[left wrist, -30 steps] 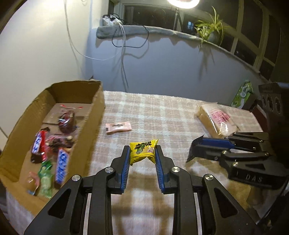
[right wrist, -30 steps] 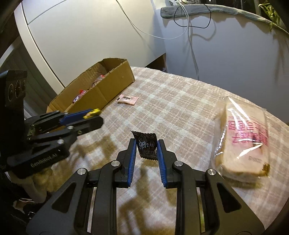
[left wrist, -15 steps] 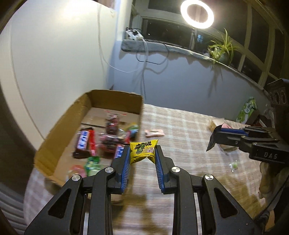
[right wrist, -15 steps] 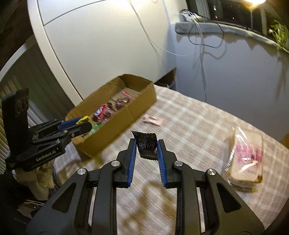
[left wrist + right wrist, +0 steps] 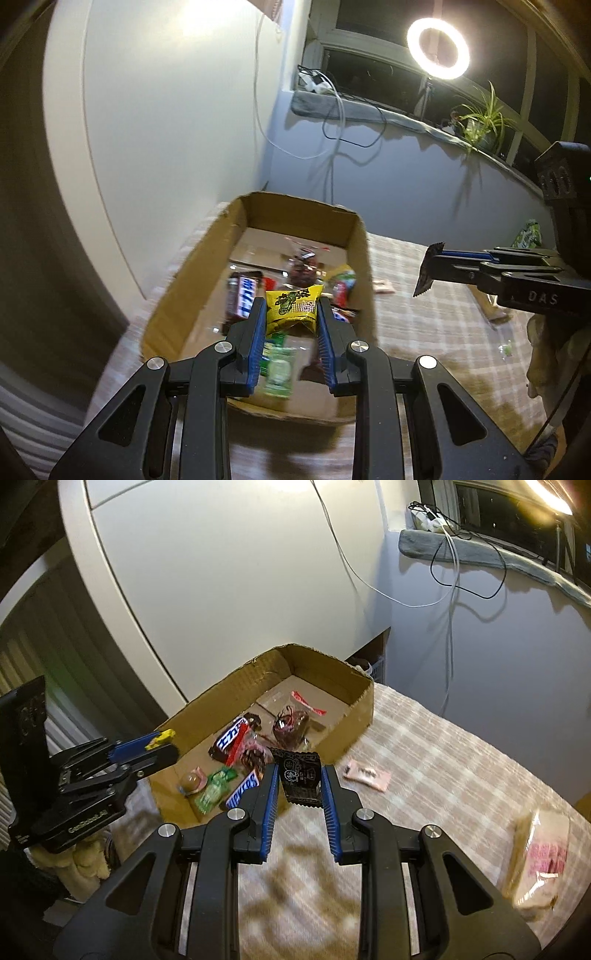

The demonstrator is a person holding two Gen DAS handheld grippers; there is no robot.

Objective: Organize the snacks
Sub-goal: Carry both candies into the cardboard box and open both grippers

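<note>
Left wrist view. Your left gripper [image 5: 291, 314] is clamped on a yellow snack packet [image 5: 292, 309], both pads pressing its sides. It hangs over the near half of the cardboard box [image 5: 364, 251], which fills the frame from 12 to 6 o'clock. Inside the box: a Snickers bar [image 5: 243, 301] at 10 o'clock from the packet, a green wrapper [image 5: 279, 371] at 6, a clear bag of dark sweets [image 5: 303, 264] at 12. At 3 o'clock your right gripper [image 5: 430, 269] comes in side-on, pinching a dark serrated wrapper.

Right wrist view. Your right gripper [image 5: 299, 782] is closed on a black snack packet [image 5: 300, 780]. It sits short of the box [image 5: 364, 703], over the checked tablecloth [image 5: 443, 768] just outside the near wall. One pink wrapper [image 5: 367, 775] lies loose on the cloth at 3 o'clock from the packet; a bagged loaf of sliced bread [image 5: 539, 853] lies further out at 4. Your left gripper [image 5: 162, 738] shows at 9 o'clock, yellow packet between its tips.

Progress, as a judgement: well along. Several snacks are boxed and two are in hand, not yet released. The pink wrapper and possibly the bread are left to do.
</note>
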